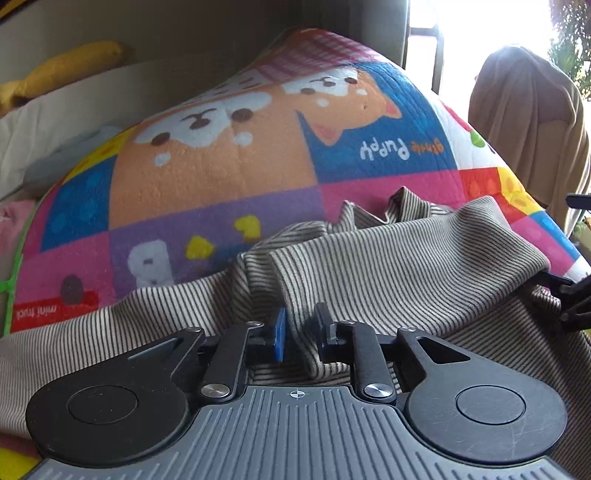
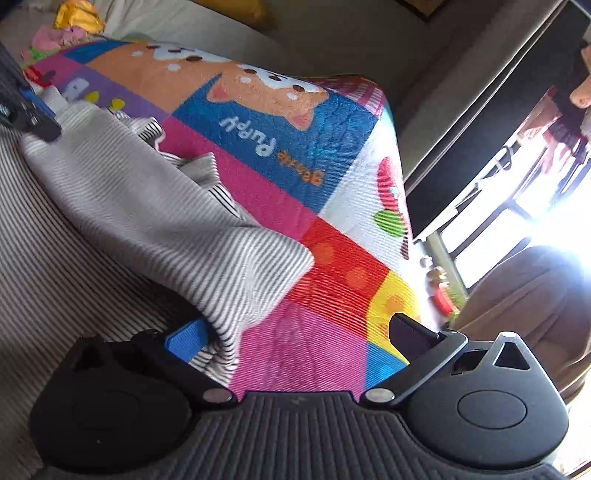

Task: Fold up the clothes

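A beige garment with thin dark stripes [image 1: 388, 251] lies crumpled on a colourful puppy-print quilt [image 1: 221, 166]. My left gripper [image 1: 303, 328] stands nearly closed, and a raised fold of the striped cloth fills the narrow gap between its blue pads. In the right wrist view the garment [image 2: 129, 192] drapes down from the upper left across the quilt [image 2: 295, 177]. My right gripper [image 2: 299, 339] is wide open. The garment's lower edge lies over its left blue pad [image 2: 184, 343], while the quilt shows between the fingers. The left gripper's tip [image 2: 33, 110] is visible at the upper left.
A brown cloth [image 1: 528, 122] hangs over something to the right, beside a bright window [image 2: 535, 221]. A yellow cushion [image 1: 70, 70] and a white padded back stand behind the quilt. Pink and yellow items [image 2: 62, 29] lie at the far left corner.
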Tool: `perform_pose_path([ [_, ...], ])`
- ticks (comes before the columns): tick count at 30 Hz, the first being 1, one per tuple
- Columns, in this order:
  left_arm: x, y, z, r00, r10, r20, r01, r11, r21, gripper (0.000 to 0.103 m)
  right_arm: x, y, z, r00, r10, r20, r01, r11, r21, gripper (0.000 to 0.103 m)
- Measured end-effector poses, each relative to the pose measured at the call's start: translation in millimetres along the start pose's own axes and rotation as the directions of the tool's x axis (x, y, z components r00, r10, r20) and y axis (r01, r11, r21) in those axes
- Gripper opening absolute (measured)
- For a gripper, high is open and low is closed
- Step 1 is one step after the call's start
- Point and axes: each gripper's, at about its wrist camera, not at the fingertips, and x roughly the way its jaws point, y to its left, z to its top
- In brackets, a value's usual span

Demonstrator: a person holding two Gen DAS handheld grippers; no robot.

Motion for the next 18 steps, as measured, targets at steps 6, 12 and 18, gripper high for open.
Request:
perform_pose_path([
  [6, -34.3, 36.5, -1.4, 0.999, -0.037, 0.003, 0.037, 0.990, -0.133, 0.046, -4.3, -39.0, 10.5, 0.985, 0.170, 0.004, -0.164, 0.943, 0.290, 0.103],
  [12, -70.3, 86.7, -33.3, 0.988, -0.135, -0.074, 0.091, 0.899, -0.428, 0.067, 47.4, -39.3, -3.7, 0.988, 0.072, -0.135, -0.016, 0.926, 0.377, 0.103],
  [18, -62.8, 128.0, -55.4, 0.986, -0.124, -0.110, 0.020, 0.747, -0.664, 0.069, 34.2, -36.0, -1.4, 0.993, 0.075, -0.090, -0.032, 0.915, 0.403, 0.103],
])
